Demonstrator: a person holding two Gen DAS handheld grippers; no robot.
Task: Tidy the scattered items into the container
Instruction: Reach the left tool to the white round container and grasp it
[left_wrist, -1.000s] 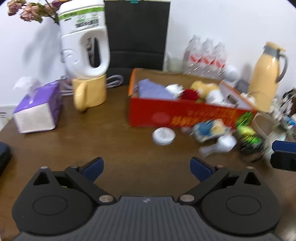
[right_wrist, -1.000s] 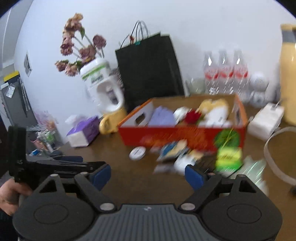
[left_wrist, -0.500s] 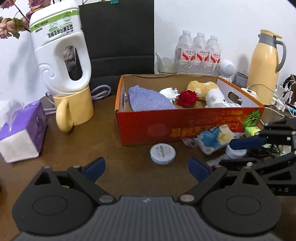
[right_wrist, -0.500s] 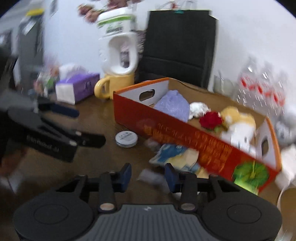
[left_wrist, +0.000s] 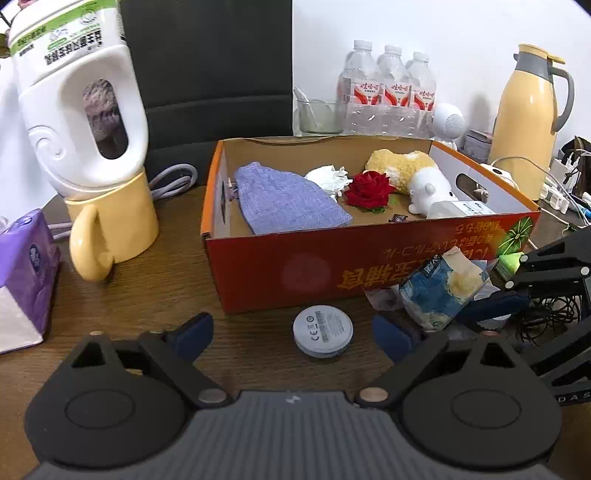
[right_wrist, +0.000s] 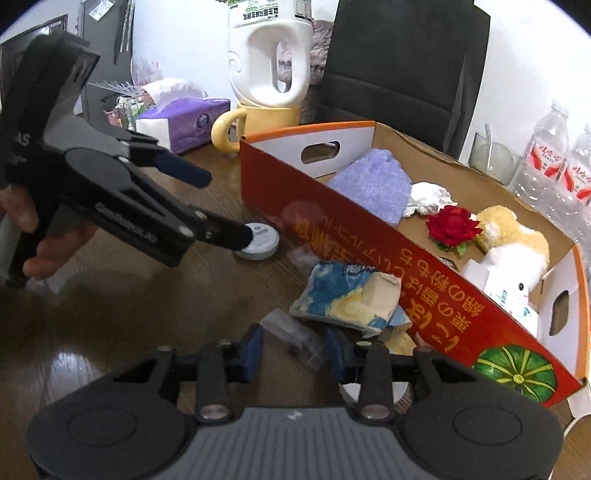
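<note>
An orange-red cardboard box (left_wrist: 295, 273) (right_wrist: 332, 221) holds a blue cloth, a crumpled tissue, a red rose and a plush toy. In front of it lie a round white tin (left_wrist: 323, 336) (right_wrist: 260, 242), a blue-and-yellow packet (left_wrist: 439, 291) (right_wrist: 347, 299) and a clear plastic wrapper (right_wrist: 295, 338). My left gripper (left_wrist: 291, 332) (right_wrist: 221, 206) is wide apart and closing, with the tin between its fingers, untouched. My right gripper (right_wrist: 295, 350) (left_wrist: 491, 306) is narrow and still closing, its pads against the clear wrapper on the table.
A yellow mug (left_wrist: 110, 229) carrying a white detergent jug (left_wrist: 77, 99) stands left of the box, with a purple tissue pack (left_wrist: 26, 273) further left. Behind are a black bag (left_wrist: 207, 74), water bottles (left_wrist: 388, 96) and a yellow thermos (left_wrist: 524, 122). Tangled cables (left_wrist: 543, 317) lie at right.
My left gripper came closer to the box, bringing the tin between its fingers. The right gripper rolled, dropped toward the table and narrowed its jaws from wide to close around the clear wrapper.
</note>
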